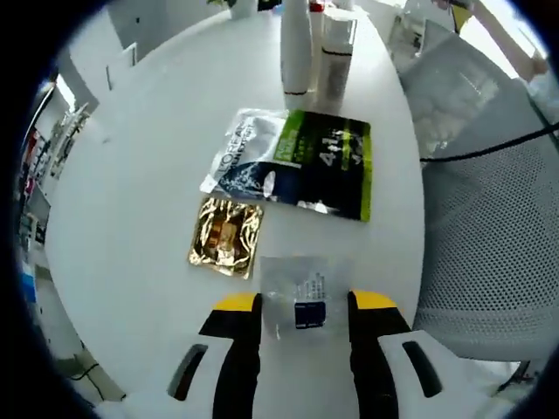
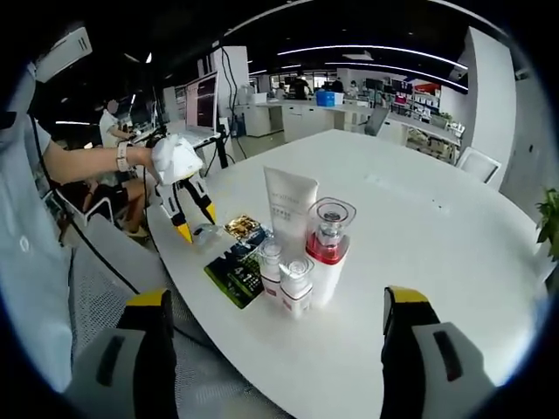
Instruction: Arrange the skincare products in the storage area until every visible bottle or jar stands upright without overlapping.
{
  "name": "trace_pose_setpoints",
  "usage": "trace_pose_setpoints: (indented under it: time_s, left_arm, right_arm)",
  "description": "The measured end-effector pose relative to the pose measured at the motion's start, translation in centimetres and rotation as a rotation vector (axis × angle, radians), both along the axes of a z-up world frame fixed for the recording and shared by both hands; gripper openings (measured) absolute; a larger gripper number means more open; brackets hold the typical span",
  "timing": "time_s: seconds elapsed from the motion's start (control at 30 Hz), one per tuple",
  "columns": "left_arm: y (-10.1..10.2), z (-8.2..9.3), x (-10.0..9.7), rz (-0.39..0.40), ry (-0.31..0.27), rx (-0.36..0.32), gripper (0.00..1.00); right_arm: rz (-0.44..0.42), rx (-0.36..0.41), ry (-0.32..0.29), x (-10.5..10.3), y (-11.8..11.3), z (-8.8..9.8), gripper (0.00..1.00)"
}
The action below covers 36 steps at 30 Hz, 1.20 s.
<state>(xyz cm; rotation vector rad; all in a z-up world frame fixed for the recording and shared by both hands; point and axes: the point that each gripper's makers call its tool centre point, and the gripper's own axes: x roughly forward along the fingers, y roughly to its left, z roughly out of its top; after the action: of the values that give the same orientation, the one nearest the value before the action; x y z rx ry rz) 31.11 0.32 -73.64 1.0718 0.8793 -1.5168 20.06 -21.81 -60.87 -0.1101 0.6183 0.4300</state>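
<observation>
My left gripper point(image 1: 304, 301) hovers low over the white table point(image 1: 157, 175), open, its yellow-tipped jaws flanking a small clear sachet point(image 1: 301, 297) with a dark label. Just beyond lie a gold foil sachet point(image 1: 227, 236), a silver sachet point(image 1: 249, 157) and a green-and-black sachet point(image 1: 327, 166) overlapping it. In the right gripper view a white tube point(image 2: 290, 205), a clear-capped bottle with a red band point(image 2: 328, 244) and two small bottles point(image 2: 272, 262) point(image 2: 295, 288) stand upright together. My right gripper point(image 2: 277, 301) is open, well short of them. A gloved hand point(image 2: 175, 157) holds the left gripper point(image 2: 194, 223).
A grey mesh chair point(image 1: 489, 236) with a black cable point(image 1: 489, 150) across it sits close to the table's edge. The tube point(image 1: 295, 48) and the capped bottle point(image 1: 336, 52) stand at the far end. A monitor point(image 2: 199, 105) and a seated person point(image 2: 109, 131) are behind.
</observation>
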Motion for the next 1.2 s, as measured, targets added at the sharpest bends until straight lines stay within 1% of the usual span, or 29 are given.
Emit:
trace_pose_setpoints:
  time_s: [0.03, 0.1, 0.13, 0.23, 0.43, 0.5, 0.6, 0.77, 0.83, 0.9, 1.0, 1.2]
  left_arm:
    - [-0.1, -0.1, -0.2, -0.023, -0.006, 0.003, 0.37]
    - [-0.2, -0.3, -0.6, -0.042, -0.014, 0.014, 0.37]
    - [-0.3, -0.3, -0.8, -0.065, -0.019, 0.014, 0.37]
    - [-0.8, -0.3, -1.3, -0.099, -0.031, 0.008, 0.37]
    - [-1.6, -0.3, -1.4, -0.125, -0.043, 0.004, 0.37]
    - [-1.9, -0.3, -1.7, -0.157, -0.045, -0.001, 0.37]
    - [-2.3, -0.5, -2.0, -0.182, -0.04, 0.005, 0.37]
    - [-3.1, -0.6, -2.1, -0.189, -0.04, -0.004, 0.37]
    - [-3.3, -0.9, -2.0, -0.189, -0.038, 0.005, 0.37]
    - [-3.2, -1.1, -1.9, -0.206, -0.051, 0.016, 0.37]
    - [-3.3, -1.2, -1.9, -0.208, -0.053, 0.021, 0.37]
    - [-3.3, -1.3, -2.0, -0.196, -0.04, 0.017, 0.37]
  right_arm:
    - [0.0, 0.001, -0.001, 0.0, 0.0, 0.0, 1.0]
    - [-0.003, 0.003, -0.003, -0.1, -0.1, 0.0, 1.0]
    - [-0.003, 0.002, -0.002, -0.1, -0.1, 0.0, 1.0]
    - [-0.007, 0.005, -0.005, -0.1, -0.2, 0.0, 1.0]
    - [-0.006, 0.005, -0.005, -0.1, -0.3, -0.1, 1.0]
    - [-0.007, 0.008, -0.006, -0.1, -0.3, -0.1, 1.0]
    - [-0.007, 0.008, -0.005, -0.1, -0.3, -0.1, 1.0]
    - [-0.01, 0.011, -0.006, -0.3, -0.2, -0.2, 1.0]
    - [-0.012, 0.012, -0.005, -0.4, -0.2, -0.2, 1.0]
    - [-0.011, 0.012, -0.004, -0.4, -0.2, -0.2, 1.0]
    - [-0.016, 0.014, -0.004, -0.4, -0.4, -0.3, 1.0]
    - [-0.023, 0.017, -0.004, -0.4, -0.7, -0.3, 1.0]
